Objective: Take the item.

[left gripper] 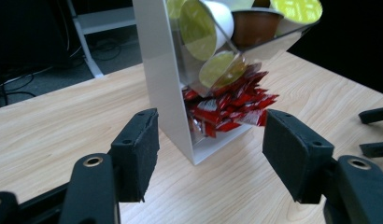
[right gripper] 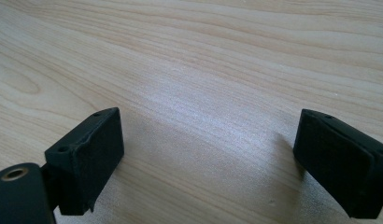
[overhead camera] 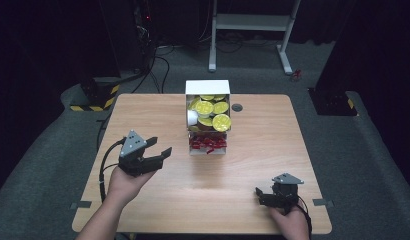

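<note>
A white two-tier dispenser (overhead camera: 208,88) stands at the table's far middle. Its upper bin holds several yellow-lidded capsules (overhead camera: 221,121), and its lower shelf holds several red sachets (overhead camera: 208,144). My left gripper (overhead camera: 159,148) is held above the table left of the dispenser, open and empty, aimed at it. In the left gripper view the red sachets (left gripper: 229,105) and capsules (left gripper: 217,70) lie ahead between the jaws. My right gripper (overhead camera: 258,194) rests low near the table's front right, open, with bare wood between its pads (right gripper: 89,156).
The wooden table (overhead camera: 143,115) has a small dark round grommet (overhead camera: 237,107) right of the dispenser. A white desk frame (overhead camera: 253,22) stands on the floor beyond. Yellow-black striped blocks (overhead camera: 95,95) sit off the far left corner.
</note>
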`<state>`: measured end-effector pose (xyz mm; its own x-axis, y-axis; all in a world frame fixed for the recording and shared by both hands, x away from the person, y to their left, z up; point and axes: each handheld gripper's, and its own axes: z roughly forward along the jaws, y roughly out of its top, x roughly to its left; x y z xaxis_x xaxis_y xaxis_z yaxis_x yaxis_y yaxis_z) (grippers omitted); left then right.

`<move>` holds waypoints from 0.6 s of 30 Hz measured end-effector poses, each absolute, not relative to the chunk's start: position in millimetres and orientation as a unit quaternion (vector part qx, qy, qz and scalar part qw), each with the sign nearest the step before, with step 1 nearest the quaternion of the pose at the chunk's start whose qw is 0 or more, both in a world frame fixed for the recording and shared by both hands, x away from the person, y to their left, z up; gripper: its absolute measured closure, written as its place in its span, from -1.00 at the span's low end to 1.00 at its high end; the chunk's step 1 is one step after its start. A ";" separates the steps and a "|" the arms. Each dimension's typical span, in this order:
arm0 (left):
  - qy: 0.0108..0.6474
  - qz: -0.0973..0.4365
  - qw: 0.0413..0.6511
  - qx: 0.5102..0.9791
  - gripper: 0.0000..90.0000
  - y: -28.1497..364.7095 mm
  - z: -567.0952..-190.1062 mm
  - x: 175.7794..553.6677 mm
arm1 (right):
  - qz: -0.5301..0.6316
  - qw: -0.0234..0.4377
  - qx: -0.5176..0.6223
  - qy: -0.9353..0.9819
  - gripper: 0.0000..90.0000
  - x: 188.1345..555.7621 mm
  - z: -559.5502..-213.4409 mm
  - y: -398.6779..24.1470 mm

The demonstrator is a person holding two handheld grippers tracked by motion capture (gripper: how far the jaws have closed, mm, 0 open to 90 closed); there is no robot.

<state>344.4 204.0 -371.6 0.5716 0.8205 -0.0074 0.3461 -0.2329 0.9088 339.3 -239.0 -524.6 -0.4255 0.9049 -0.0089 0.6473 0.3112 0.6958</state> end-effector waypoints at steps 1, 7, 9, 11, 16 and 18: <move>0.391 0.247 0.481 0.745 -0.19 203.2 -370.5 345.0 | 0.314 0.205 0.496 0.783 -0.81 339.3 -524.5 -239.0; 0.387 0.246 0.481 0.747 -0.19 196.5 -363.7 351.9 | 0.315 0.205 0.496 0.783 -0.81 339.2 -524.5 -238.9; 0.387 0.244 0.483 0.747 -0.19 194.7 -361.5 354.0 | 0.315 0.204 0.496 0.783 -0.80 338.9 -524.4 -238.8; 0.387 0.242 0.485 0.746 -0.19 193.0 -359.1 356.1 | 0.315 0.204 0.496 0.783 -0.80 338.8 -524.4 -238.7; 0.386 0.244 0.487 0.745 -0.15 189.1 -353.0 361.1 | 0.315 0.204 0.495 0.783 -0.80 338.8 -524.4 -238.7; 0.384 0.244 0.486 0.746 -0.08 187.9 -350.9 363.1 | 0.315 0.204 0.495 0.783 -0.80 338.8 -524.4 -238.7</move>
<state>363.1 187.9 -350.9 0.5864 0.8100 -0.0089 0.3348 -0.2324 0.9132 338.8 -238.7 -524.4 -0.4260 0.9047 -0.0074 0.6476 0.3106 0.6958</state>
